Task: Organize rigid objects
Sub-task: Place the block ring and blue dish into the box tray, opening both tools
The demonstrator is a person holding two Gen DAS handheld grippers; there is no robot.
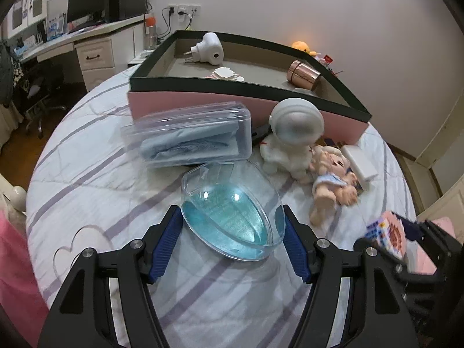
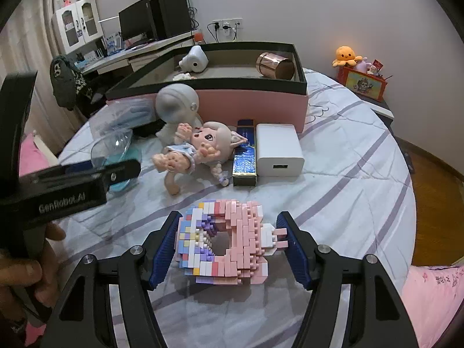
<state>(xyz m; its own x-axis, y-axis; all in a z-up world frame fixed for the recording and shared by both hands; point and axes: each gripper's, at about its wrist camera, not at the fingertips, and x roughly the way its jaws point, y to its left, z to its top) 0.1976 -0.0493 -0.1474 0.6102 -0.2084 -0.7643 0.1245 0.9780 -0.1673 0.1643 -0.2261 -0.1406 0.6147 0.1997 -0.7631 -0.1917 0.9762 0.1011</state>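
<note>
My left gripper (image 1: 232,226) is shut on a clear oval case with a blue base (image 1: 232,217), held just above the bed. My right gripper (image 2: 229,237) is shut on a pink and pastel brick model (image 2: 226,240); the model also shows at the right edge of the left wrist view (image 1: 387,233). The pink box with a dark rim (image 1: 203,82) stands behind and holds a white plug device (image 1: 207,47), a copper cup (image 1: 303,75) and pale cards (image 1: 226,74). In the right wrist view the box (image 2: 261,101) stands at the middle back.
On the striped bedsheet (image 1: 87,179) lie a clear box with blue cloth (image 1: 188,136), a white astronaut figure (image 1: 293,139), a doll (image 1: 333,177), a white charger (image 2: 278,150) and a blue carton (image 2: 245,153). A desk with a monitor (image 1: 87,5) stands at the left.
</note>
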